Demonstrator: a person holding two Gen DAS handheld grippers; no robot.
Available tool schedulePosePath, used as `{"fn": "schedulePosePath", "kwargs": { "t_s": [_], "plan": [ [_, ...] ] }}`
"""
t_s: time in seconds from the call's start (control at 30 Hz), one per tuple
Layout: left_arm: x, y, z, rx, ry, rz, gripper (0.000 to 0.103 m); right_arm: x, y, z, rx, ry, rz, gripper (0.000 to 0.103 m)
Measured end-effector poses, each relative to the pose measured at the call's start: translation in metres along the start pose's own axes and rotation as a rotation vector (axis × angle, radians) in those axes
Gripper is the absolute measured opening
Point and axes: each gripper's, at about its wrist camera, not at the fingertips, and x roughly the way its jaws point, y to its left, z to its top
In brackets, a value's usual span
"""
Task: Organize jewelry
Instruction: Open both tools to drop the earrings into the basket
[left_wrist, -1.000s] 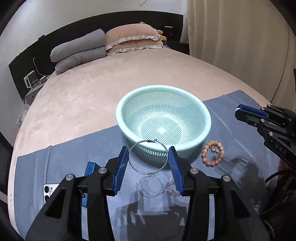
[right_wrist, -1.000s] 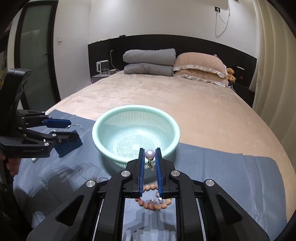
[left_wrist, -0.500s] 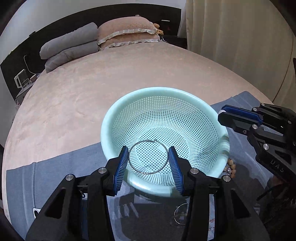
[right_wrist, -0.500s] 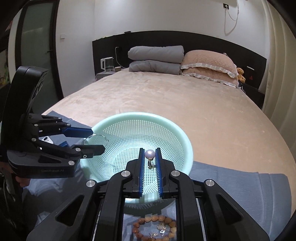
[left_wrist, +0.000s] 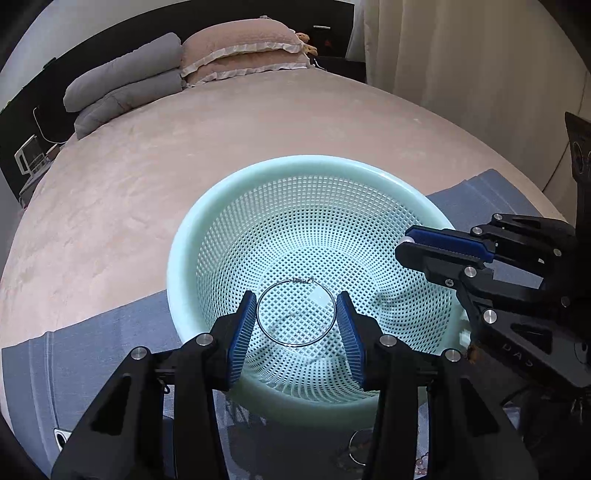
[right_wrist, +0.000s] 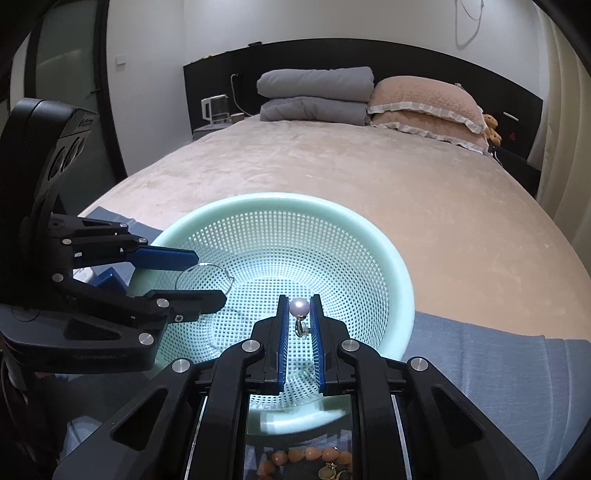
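- Over the basket, left wrist view: the left claw holds a thin hoop earring across its width, a blue pad touching the wire on each side; the hoop hangs above the perforated floor, clasp end pointing away from the camera.
- Same view: the right claw enters from the right above the basket's right rim. Its load shows only as a pale speck at the fingertip.
- Right wrist view: the right claw is narrowed onto a pearl earring; the pearl sits at the tips, and a gold fitting hangs beneath it between the pads. It is held above the near inside of the basket.
- Same view: the left claw reaches in from the left with the hoop earring seen edge-on between its upper and lower fingers, over the basket's left inside wall.
- Basket contents: only mesh and shadows show on the floor; no item can be seen lying on it in either view.
- Right wrist view alone: an orange bead bracelet lies on the blue cloth just before the basket's near rim, partly hidden by the claw body.
- Left wrist view alone: a small wire ring lies on the blue cloth below the near rim.
- The cloth lies on the bed; grey and pink pillows are stacked at the headboard.
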Motion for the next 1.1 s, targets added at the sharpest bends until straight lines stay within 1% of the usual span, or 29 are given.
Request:
{"fn": "schedulePosePath", "kwargs": {
  "t_s": [0.3,0.47,0.5,0.53,0.57,0.6,0.7,0.73,0.77,0.8,0.83,0.87,0.97,1.1],
  "plan": [
    [0.003,0.005,0.004,-0.002,0.004,-0.002,0.046,0.002,-0.001,0.0,-0.001,0.009,-0.004,0.011],
    [0.001,0.004,0.004,0.003,-0.001,0.017,0.047,-0.003,0.0,0.0,-0.003,-0.013,-0.011,0.012],
    [0.0,0.005,0.004,0.001,-0.004,0.016,0.05,-0.004,0.0,0.0,-0.005,-0.018,-0.012,0.013],
    [-0.002,0.005,0.003,-0.002,-0.01,0.014,0.059,-0.005,0.0,0.0,-0.006,-0.023,-0.017,0.016],
    [-0.004,0.005,0.002,-0.001,-0.018,0.014,0.064,-0.006,0.0,0.0,-0.004,-0.028,-0.026,0.027],
    [-0.006,0.005,0.002,0.0,-0.024,0.016,0.069,-0.008,0.0,-0.003,-0.004,-0.034,-0.032,0.04],
    [-0.011,0.004,0.0,0.003,-0.033,0.025,0.072,-0.012,-0.001,-0.003,0.0,-0.047,-0.056,0.053],
    [-0.013,0.004,0.0,0.004,-0.035,0.032,0.074,-0.013,-0.002,-0.003,0.005,-0.049,-0.069,0.056],
    [-0.014,0.005,-0.001,0.003,-0.038,0.034,0.076,-0.014,-0.004,-0.003,0.013,-0.052,-0.079,0.062],
    [-0.016,0.006,-0.001,0.0,-0.043,0.034,0.082,-0.015,-0.006,-0.003,0.023,-0.055,-0.09,0.068],
    [-0.018,0.007,-0.002,-0.005,-0.049,0.04,0.098,-0.015,-0.008,-0.003,0.035,-0.056,-0.098,0.073],
    [-0.02,0.009,-0.003,-0.015,-0.059,0.049,0.097,-0.016,-0.01,-0.004,0.045,-0.058,-0.102,0.081],
    [-0.022,0.017,-0.006,-0.049,-0.056,0.041,0.097,-0.018,-0.015,-0.006,0.065,-0.055,-0.098,0.084],
    [-0.025,0.023,-0.012,-0.067,-0.047,0.06,0.097,-0.019,-0.017,-0.008,0.07,-0.047,-0.112,0.084]
  ]
}}
